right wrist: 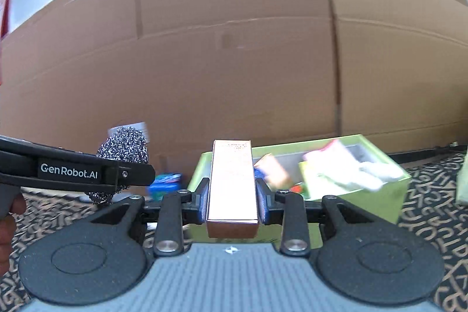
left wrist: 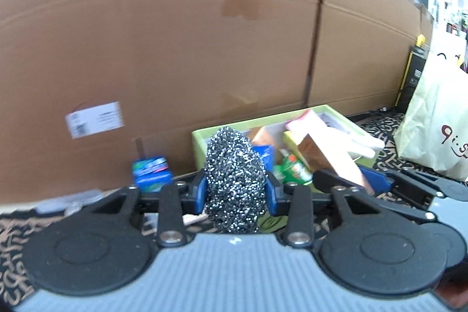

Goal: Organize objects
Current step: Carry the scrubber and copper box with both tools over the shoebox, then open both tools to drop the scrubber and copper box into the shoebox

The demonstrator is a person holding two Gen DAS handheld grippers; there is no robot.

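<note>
Right wrist — patterned carpet (right wrist: 433, 212), cardboard wall (right wrist: 234, 63)

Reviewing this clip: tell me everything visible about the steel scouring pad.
The scouring pad is a rounded, egg-shaped wad of coiled silvery-grey metal wire that glints with small bright specks. It stands upright, taller than wide, clamped at its middle between the blue pads of the left tongs, with its top and bottom bulging past them. It hangs above the patterned floor, touching nothing else. Beyond it sit the green box and the cardboard wall. The right wrist view shows it from the side.
</note>
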